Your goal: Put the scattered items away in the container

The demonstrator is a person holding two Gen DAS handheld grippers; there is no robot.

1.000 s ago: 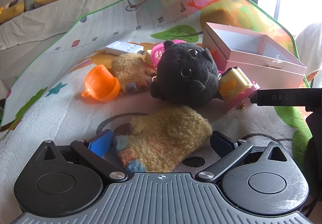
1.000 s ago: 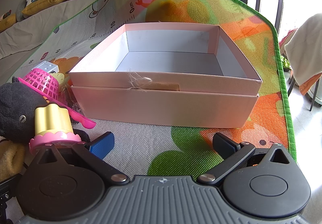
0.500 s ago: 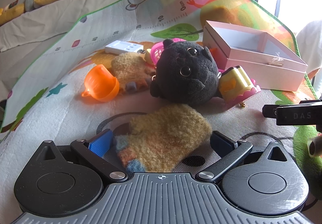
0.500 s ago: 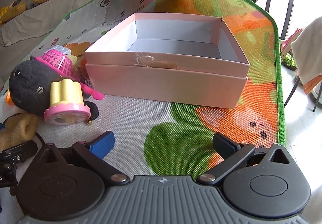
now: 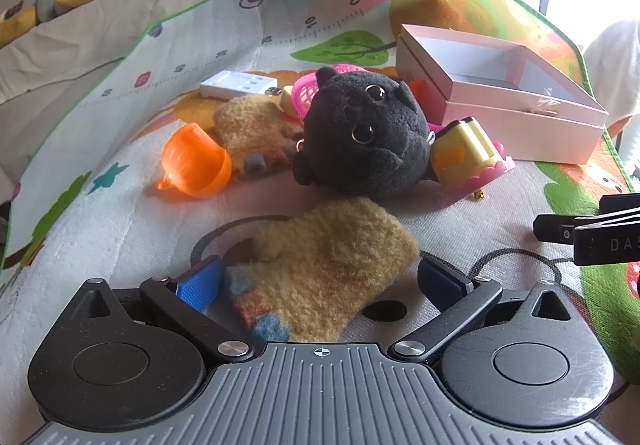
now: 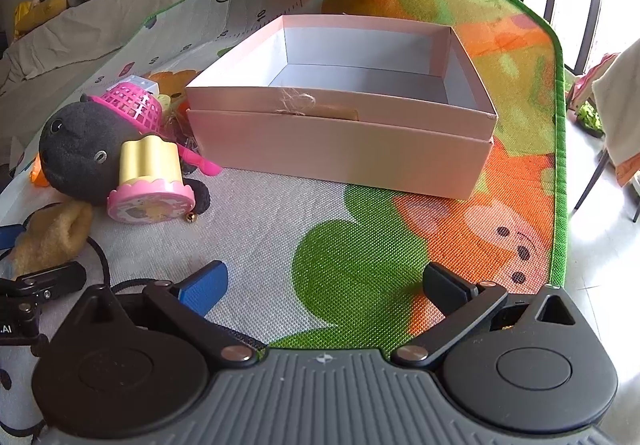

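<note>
Item: fuzzy yellow knitted mitten, lying directly between the spread, ungripping fingers of the left gripper; long axis diagonal. Right gripper: spread, empty, farther, facing the pink cardboard box.

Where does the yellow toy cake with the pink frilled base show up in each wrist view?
Left wrist: yellow toy cake right of centre, tipped over against the black plush.
Right wrist: cake at left, again against the plush.
Shared landmark: pink box, empty.
</note>
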